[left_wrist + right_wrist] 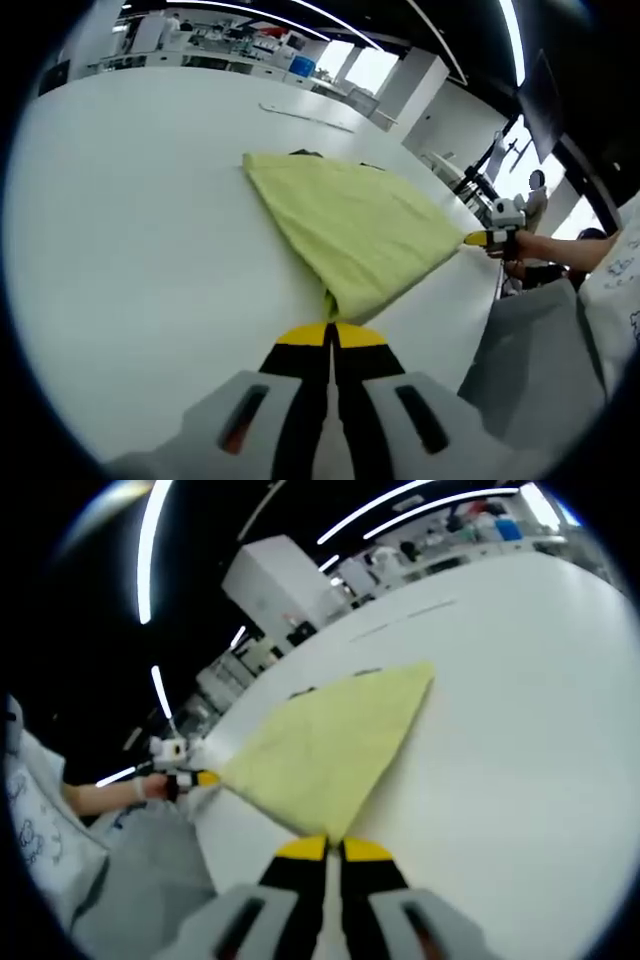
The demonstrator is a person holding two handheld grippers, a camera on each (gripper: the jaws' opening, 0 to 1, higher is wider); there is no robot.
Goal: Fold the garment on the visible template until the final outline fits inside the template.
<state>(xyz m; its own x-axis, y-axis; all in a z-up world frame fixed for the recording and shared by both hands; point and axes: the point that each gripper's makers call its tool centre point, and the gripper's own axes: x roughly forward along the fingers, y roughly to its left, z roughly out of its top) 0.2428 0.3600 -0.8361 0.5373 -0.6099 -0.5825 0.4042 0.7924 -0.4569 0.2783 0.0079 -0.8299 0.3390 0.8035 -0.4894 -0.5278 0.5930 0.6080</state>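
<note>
Left gripper view: the left gripper [331,335], jaws closed on one near corner of the yellow garment [350,225], which stretches away across the white counter [130,260]; the right gripper [478,239] pinches the opposite corner. Right gripper view: the right gripper [333,846] clamps its corner, the left gripper [203,778] lies along the same taut edge. A dark template edge peeks beyond the cloth; nothing obstructs the fold forward.

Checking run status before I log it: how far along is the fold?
Mid-fold. Done: the yellow garment already lies doubled on the white table, with a dark patch showing at its far edge. In hand: the left tongs and right tongs are each shut on a near corner, cloth stretched between them. Left: laying those corners down and confirming the outline fits the template, which I cannot make out clearly.
</note>
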